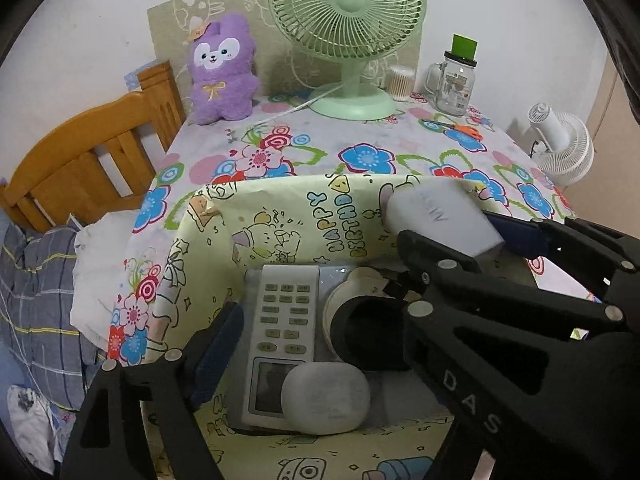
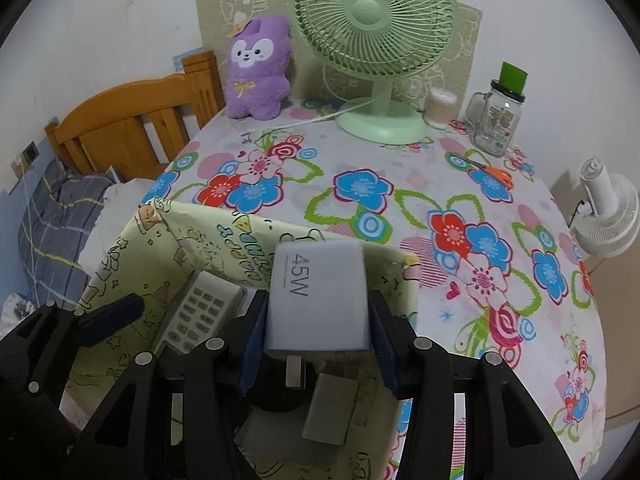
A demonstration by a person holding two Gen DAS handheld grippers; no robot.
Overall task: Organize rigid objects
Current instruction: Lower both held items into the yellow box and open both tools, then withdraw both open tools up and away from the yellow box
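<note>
Charger over the box!
Right gripper clamps the white charger above the yellow box; left gripper hangs released over the remote inside.

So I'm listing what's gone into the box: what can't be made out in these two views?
- Box floor: right wrist view, mostly hidden behind the right gripper and its charger.
- Black-and-white round item: left wrist view, partly covered by the right gripper; unidentifiable.
- Remote button labels: too small.
- Box front wall: cut off at the bottom edge.

White wall, wooden bed frame, floral-clothed table, white floor fan
</note>
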